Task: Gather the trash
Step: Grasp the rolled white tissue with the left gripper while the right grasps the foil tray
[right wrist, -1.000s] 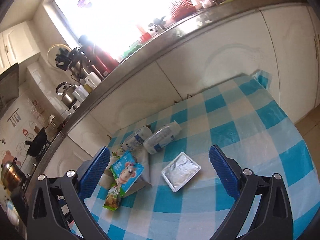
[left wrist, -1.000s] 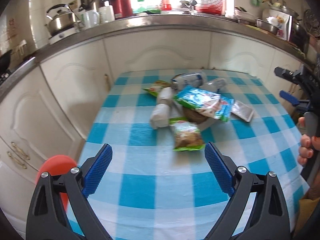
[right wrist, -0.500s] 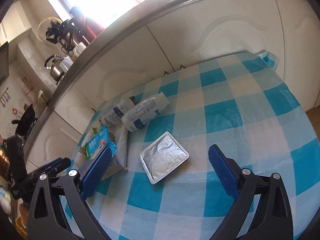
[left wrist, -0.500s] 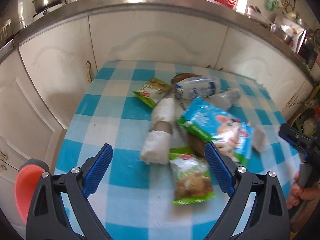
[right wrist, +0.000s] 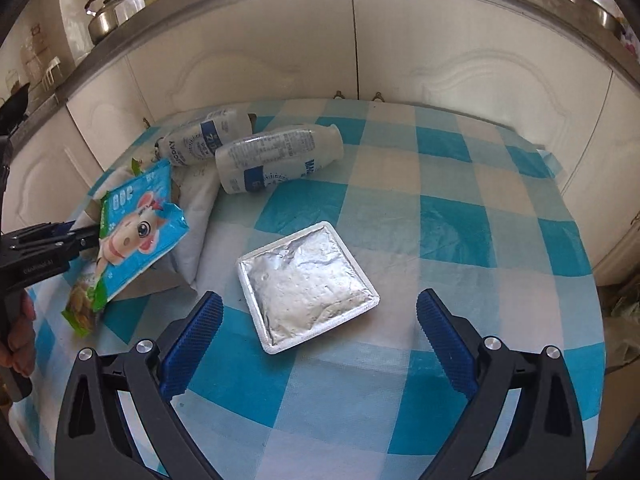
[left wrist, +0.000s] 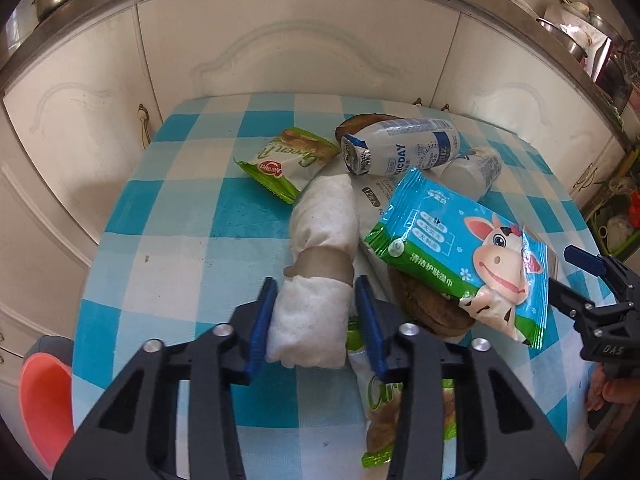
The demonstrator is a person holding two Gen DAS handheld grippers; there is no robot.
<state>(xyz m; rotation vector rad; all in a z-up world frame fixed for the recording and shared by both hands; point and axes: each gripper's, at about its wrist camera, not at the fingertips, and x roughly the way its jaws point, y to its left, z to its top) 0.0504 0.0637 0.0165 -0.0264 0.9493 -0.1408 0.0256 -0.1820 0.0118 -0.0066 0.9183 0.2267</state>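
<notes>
The paper roll (left wrist: 320,264) lay on the table (left wrist: 188,240), a snack packet (left wrist: 286,162) behind it, the wipes pack (left wrist: 460,256) to its right, two bottles (left wrist: 404,150) behind that.

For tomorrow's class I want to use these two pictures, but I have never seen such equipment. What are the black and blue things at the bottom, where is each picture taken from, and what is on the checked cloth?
No machine works here: a person holds a hand-held two-finger tool in each hand, with a wide-angle camera on each, looking along its fingers.

The left wrist view shows the left tool, its blue pads closed against the sides of a white paper roll lying on the checked tablecloth. Around it lie two green snack packets, a blue wet-wipes pack with a cartoon cow and two white plastic bottles.

The right wrist view shows the right tool, open and holding nothing, above a white foil-sealed tray. The same bottles and wipes pack appear behind it.

Each tool shows at the edge of the other's picture.
</notes>
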